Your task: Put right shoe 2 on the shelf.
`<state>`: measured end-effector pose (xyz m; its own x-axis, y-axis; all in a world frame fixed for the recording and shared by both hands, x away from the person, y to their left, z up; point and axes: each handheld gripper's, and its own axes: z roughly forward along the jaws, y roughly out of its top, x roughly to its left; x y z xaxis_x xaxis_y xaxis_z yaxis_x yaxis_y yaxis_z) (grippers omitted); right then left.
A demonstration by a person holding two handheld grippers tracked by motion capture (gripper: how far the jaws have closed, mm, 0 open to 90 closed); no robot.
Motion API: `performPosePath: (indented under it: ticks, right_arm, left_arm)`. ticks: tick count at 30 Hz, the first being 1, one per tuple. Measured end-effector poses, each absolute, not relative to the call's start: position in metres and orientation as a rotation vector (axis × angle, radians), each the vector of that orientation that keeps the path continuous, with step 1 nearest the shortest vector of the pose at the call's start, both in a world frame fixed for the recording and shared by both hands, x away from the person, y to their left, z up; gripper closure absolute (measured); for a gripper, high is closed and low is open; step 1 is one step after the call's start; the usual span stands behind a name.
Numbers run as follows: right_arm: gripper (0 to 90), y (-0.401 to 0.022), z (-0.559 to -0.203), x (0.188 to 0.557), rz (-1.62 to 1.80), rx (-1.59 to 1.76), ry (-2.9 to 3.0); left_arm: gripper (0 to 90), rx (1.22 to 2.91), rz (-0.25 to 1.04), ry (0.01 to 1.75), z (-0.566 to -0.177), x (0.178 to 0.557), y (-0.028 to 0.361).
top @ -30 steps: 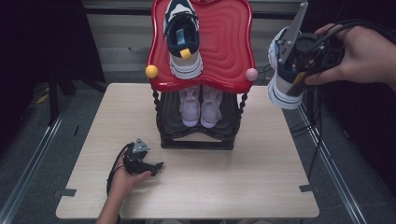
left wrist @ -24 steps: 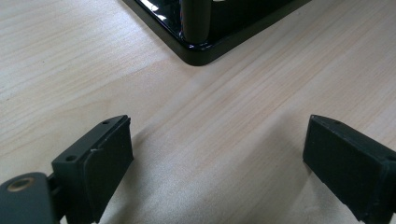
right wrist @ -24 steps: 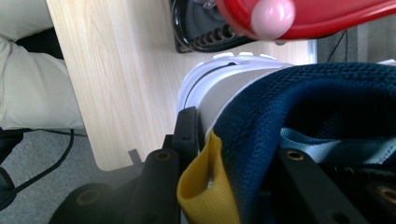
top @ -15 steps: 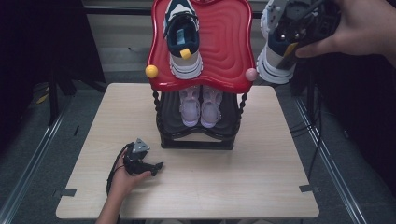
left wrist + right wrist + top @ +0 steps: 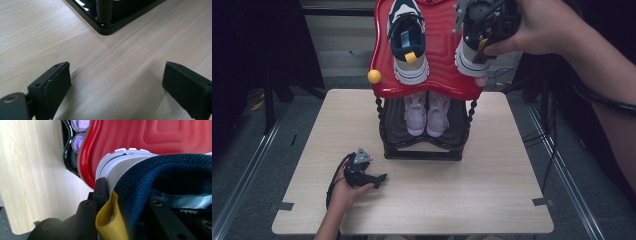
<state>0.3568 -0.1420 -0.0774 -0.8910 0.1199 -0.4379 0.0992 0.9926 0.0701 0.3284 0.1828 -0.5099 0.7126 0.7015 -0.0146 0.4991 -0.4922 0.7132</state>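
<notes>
A two-level shoe rack stands at the back of the table, with a red top shelf (image 5: 439, 75). A navy and white sneaker (image 5: 408, 42) lies on the shelf's left half. My right gripper (image 5: 486, 27) is shut on the heel of a matching sneaker (image 5: 472, 55), held just over the shelf's right half. In the right gripper view, my right gripper (image 5: 127, 195) pinches the navy collar beside the yellow pull tab (image 5: 110, 222), above the red shelf (image 5: 155, 137). My left gripper (image 5: 377, 179) rests open on the table; the left gripper (image 5: 116, 77) has bare wood between its jaws.
A pair of lilac shoes (image 5: 427, 112) sits on the black lower shelf. A yellow ball (image 5: 374, 76) caps the rack's left post. The rack's black base corner (image 5: 107, 27) lies ahead of the left jaws. The wooden table (image 5: 497, 175) has free room in front.
My right hand has carried the sneaker leftward and up, from beside the rack's right edge to over the red shelf. The left hand has stayed put.
</notes>
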Motion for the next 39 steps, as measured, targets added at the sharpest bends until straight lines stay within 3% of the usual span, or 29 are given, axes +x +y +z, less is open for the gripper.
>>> performPosePath:
  ticks: [15,39]
  right_arm:
    - [71.2,-0.114,-0.104,0.385,0.043,0.048,2.677]
    - [69.7,-0.101,-0.115,0.394,0.051,-0.002,2.719]
  left_arm:
    - [7.5,2.198,0.362,0.909,-0.51,0.328,0.183]
    - [7.5,2.198,0.361,0.909,-0.51,0.328,0.183]
